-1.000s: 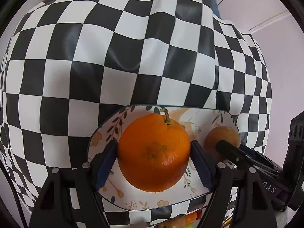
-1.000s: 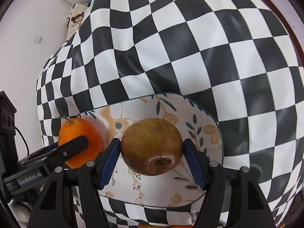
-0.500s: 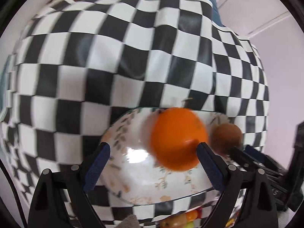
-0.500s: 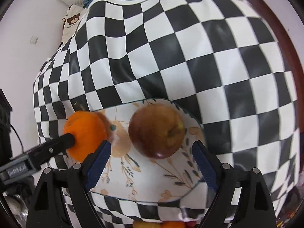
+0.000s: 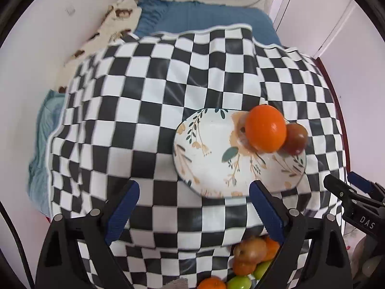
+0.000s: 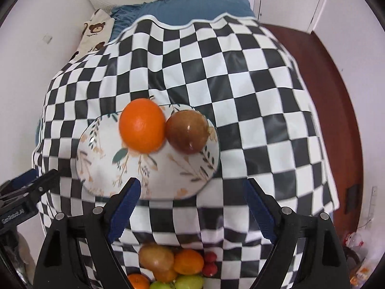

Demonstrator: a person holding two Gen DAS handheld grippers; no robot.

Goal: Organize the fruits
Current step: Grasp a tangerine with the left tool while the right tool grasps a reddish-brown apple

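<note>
Plate holds orange touching brownish apple, maybe; both grippers' jaws spread, empty.

fruit pile cut off, apple half-hidden

Bright, even daylight fills both views, soft and with no hard shadows. The checkered cloth carries pale sheen streaks on its dark squares, and a small glint sits on the brown apple. The orange and the flowered plate are smeared with motion blur at their edges; the checks close to the lens are smeared too. Heavy fisheye bulge bends the cloth's grid, and a black ring crops the corners. The fruit pile at the bottom edge is soft.
</note>
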